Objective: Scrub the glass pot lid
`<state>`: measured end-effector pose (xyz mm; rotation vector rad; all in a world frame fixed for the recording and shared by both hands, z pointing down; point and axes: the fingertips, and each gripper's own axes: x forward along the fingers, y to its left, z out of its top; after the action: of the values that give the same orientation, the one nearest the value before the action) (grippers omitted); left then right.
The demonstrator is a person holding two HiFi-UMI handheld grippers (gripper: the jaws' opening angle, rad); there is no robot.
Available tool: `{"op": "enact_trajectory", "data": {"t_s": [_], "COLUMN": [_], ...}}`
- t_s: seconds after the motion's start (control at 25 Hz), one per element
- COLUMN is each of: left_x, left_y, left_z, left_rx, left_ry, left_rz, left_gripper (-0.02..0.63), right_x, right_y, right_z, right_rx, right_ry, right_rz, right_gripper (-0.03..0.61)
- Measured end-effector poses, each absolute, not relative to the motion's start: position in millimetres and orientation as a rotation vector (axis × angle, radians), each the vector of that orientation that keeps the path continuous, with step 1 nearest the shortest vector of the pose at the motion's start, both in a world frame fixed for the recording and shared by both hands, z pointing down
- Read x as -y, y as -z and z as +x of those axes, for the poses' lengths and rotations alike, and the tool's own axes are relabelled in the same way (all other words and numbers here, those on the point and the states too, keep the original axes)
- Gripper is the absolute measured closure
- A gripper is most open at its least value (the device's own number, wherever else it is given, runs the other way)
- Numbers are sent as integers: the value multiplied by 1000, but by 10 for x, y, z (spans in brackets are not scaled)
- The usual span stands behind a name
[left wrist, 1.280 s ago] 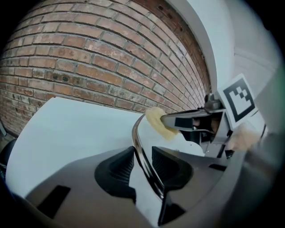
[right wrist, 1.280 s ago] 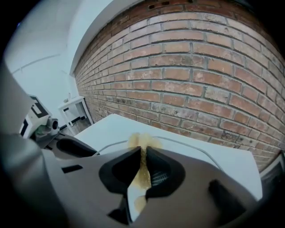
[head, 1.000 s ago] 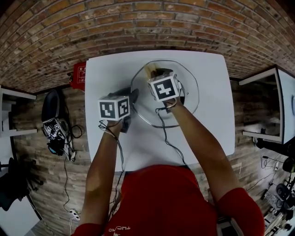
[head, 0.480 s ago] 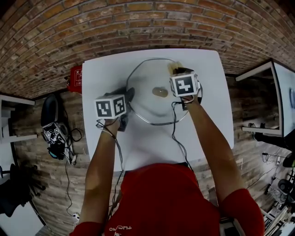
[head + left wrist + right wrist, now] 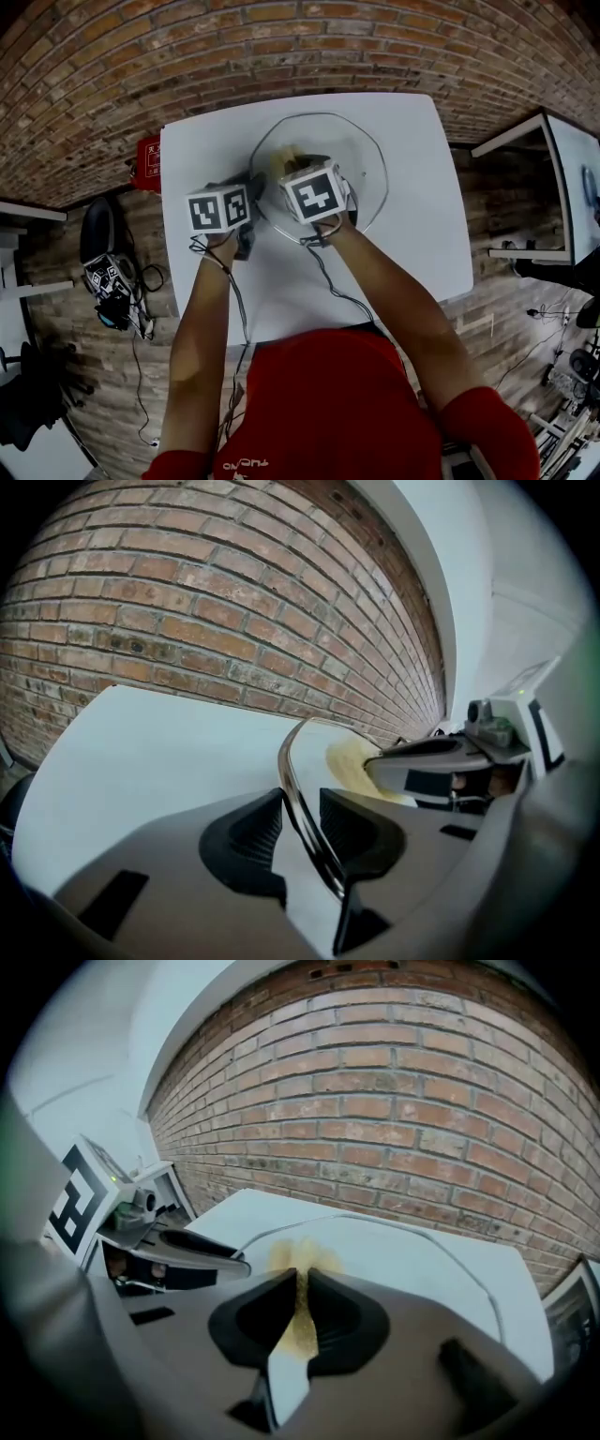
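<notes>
white table [image 5: 412, 234], brick wall [image 5: 281, 47] behind it: i'm working both hand-held tools here, w/ the head view looking steeply down on the job. the glass pot lid [image 5: 367, 159] sits on the table's far half, about mid-width, a thin metal rim ringing clear glass; can't tell if it lies flat or is tipped a bit. left gripper [image 5: 302, 825] is at the lid's left edge, clamped on the rim: the metal band runs straight btwn the two ribbed black pads [image 5: 253, 829], one pad on each side of it, both touching. right gripper [image 5: 300, 1309] is over the lid's left-centre part, just beside the left one, jaws drawn nearly together & pinching a yellow scrub pad [image 5: 298, 1262]. the pad's thin edge fills the narrow gap btwn the jaws, and its free end sticks out ahead toward the glass, inside the rim; it looks to be touching the glass, tho it's blurred in the right gripper view. in the head view the yellow shows just past the right tool's marker cube [image 5: 314, 195]. both forearms reach in from the red shirt [image 5: 328, 403] at the frame's bottom. a red box w/ print [image 5: 148, 157] sits off the table's far left corner, and black gear [image 5: 108, 272] lies on the floor to the left, well apart from the lid.
</notes>
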<state>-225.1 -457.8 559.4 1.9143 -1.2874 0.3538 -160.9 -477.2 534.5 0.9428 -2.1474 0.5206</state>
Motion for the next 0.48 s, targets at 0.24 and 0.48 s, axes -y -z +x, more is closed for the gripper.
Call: {"op": "enact_trajectory", "data": {"t_s": [0.24, 0.48], "left_x": [4566, 4568], "left_y": [-5590, -5591], "left_z": [-2265, -2274], "left_rx": [1271, 1275], "left_ry": [-362, -360], "left_rz": [1923, 1923], "left_gripper": [480, 480], "right_x": [4622, 4676], "right_y": [-5456, -5549], "right_z": [-1818, -1460], "right_rx": [2122, 2035], "right_ry": [-485, -468], "right_rz": [892, 939], "right_gripper": [526, 526]}}
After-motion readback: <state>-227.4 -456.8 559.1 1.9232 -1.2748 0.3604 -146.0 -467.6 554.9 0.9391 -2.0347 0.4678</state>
